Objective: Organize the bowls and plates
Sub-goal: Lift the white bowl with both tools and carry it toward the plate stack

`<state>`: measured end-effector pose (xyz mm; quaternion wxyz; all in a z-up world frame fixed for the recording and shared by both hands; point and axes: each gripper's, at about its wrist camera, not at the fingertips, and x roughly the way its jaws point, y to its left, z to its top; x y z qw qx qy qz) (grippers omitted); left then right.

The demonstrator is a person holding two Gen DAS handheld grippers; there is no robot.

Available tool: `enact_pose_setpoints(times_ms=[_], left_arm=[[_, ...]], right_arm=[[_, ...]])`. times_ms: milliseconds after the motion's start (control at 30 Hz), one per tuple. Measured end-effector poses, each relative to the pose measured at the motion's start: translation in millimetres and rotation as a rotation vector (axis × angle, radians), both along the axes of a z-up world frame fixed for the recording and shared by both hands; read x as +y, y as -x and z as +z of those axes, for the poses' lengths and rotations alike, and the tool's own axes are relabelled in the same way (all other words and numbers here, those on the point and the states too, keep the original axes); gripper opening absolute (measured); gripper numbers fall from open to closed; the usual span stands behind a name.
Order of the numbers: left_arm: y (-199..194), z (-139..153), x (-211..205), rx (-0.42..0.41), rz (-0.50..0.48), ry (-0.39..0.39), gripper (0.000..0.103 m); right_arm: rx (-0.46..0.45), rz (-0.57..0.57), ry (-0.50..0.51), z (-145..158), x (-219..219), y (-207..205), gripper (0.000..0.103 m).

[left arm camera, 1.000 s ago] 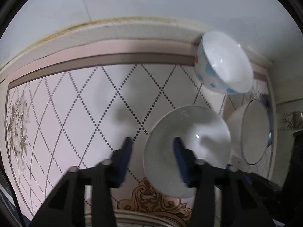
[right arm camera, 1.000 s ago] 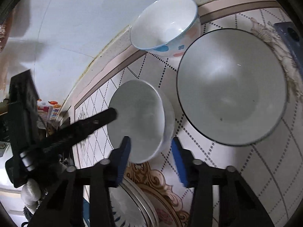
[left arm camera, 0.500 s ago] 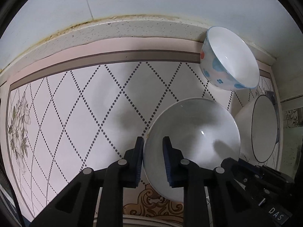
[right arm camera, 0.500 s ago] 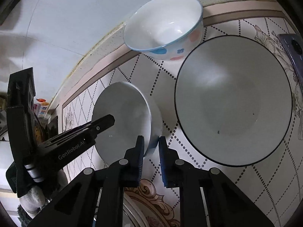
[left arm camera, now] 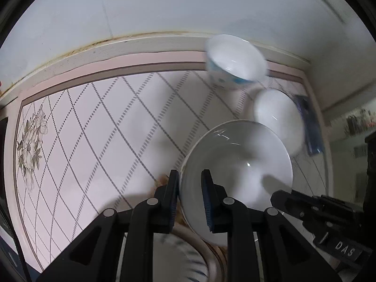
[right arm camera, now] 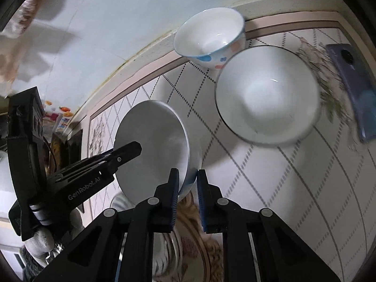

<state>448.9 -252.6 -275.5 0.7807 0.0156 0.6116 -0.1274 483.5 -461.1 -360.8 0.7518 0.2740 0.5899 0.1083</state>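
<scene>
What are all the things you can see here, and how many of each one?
plain white bowl: one, white, held by its rim between both grippers, above the table
big bowl: one, white with a dark rim, on the table to the right of the held bowl
small bowl: one, white with blue and pink spots, by the wall behind the big bowl
phone: one, dark purple, flat on the table at the right edge
plate: at least one, white with blue stripes, low in the view under the grippers, blurred
table: one, pale with dotted diamond lines and flower prints
left gripper: one, black with blue pads, shut on the bowl's rim
right gripper: one, black with blue pads, shut on the opposite rim
</scene>
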Motion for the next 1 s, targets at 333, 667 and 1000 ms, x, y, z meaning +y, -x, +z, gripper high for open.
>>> enact_pose_setpoints(times_ms=[333,667,1000], left_arm=[[61.7,-9.8,-61.6,0.051,-0.104,0.031,0.017],[78.5,-49.5,-95.4,0.092,-0.188,-0.033,0.017],[82.3,-67.5,-101.3,0.128,-0.193,-0.065,0.017]], right_arm=[[0.041,-0.042,0.024,6.4,-49.3,95.3,0.017],[0.122,-0.088,0.014,-33.4,-84.6,146.0,0.017],[0.146,-0.102,-0.010,-41.4,-88.9,150.9,0.017]])
